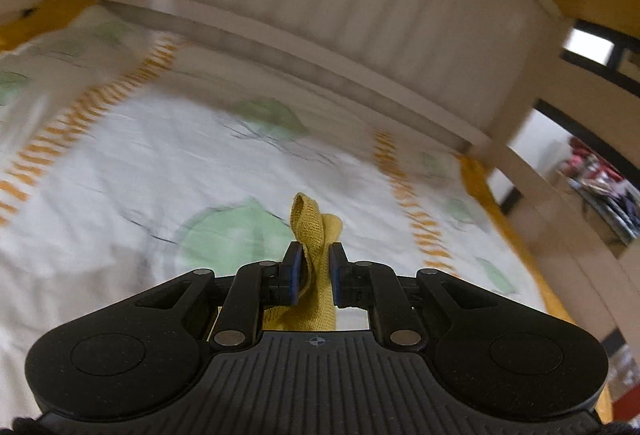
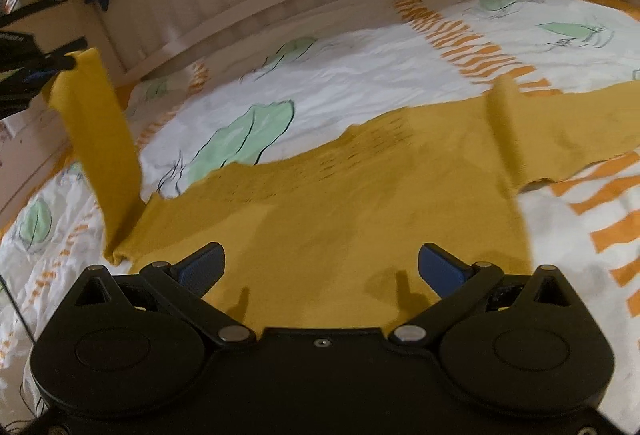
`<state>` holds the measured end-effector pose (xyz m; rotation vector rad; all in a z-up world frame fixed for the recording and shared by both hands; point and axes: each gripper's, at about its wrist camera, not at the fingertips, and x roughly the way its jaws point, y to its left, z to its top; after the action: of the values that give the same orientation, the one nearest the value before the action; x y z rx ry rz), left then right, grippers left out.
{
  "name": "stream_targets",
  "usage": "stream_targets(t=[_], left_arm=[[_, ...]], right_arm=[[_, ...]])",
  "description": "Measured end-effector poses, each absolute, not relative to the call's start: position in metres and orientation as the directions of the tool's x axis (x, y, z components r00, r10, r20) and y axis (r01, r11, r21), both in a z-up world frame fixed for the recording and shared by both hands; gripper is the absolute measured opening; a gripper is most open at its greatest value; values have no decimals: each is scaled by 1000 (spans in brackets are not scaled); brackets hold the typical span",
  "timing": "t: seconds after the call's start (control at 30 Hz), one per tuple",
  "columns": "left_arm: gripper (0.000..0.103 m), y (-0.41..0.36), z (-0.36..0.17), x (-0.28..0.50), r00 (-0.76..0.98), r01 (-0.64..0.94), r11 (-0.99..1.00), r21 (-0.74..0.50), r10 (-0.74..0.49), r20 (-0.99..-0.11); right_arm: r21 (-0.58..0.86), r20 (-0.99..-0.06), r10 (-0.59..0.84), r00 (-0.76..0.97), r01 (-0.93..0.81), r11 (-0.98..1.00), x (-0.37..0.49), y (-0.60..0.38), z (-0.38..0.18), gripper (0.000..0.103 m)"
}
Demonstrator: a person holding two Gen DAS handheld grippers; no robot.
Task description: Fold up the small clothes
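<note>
While the left tongs (image 1: pixel 314 275) pinch a strip of the mustard garment (image 2: pixel 340 211), apparently a sleeve, lifted above the bed (image 2: pixel 360 75), the right tongs (image 2: pixel 320 271) gape over its flat body.

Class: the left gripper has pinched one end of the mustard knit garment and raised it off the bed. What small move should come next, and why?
Probably carry the lifted sleeve across and lay it on the mustard-yellow knit garment. The left gripper is shut on that sleeve's end, which hangs upright beside the flat body on the white leaf-printed bedsheet. The right gripper hovers open over the body, holding nothing.
</note>
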<state>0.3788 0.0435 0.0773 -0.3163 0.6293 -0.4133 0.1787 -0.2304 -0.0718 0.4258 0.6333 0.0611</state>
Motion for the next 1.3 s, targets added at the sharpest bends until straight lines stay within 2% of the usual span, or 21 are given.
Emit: stream_targets(t=[0.4,0.67,0.83,1.03,1.17,1.3], left_arm=[[15,-83,-1,376,608,366,844,-392,-536,-586],[46,-96,-4,358,597,424,819,-386,-573,-561],[52,-80,-4,335,665,430,860,-274,-507,-549],[53,-32,-29,309,741,328,935,-136,-344,-577],[53,-1,-48,305,732,249,958,-142,-282,-621],[53,28,-68,307,711,152,968,-198,-246,-658]], right_arm=[[446,-548,149,823,137,884,177,-259,-75,102],[437,-567,136,812,156,886,176,-261,-80,102],[421,-579,131,805,158,893,180,-258,-83,102],[404,-589,130,797,152,902,181,-252,-89,102],[394,-594,134,794,141,908,182,-248,-91,102],[385,-601,149,785,121,915,183,-242,-93,102]])
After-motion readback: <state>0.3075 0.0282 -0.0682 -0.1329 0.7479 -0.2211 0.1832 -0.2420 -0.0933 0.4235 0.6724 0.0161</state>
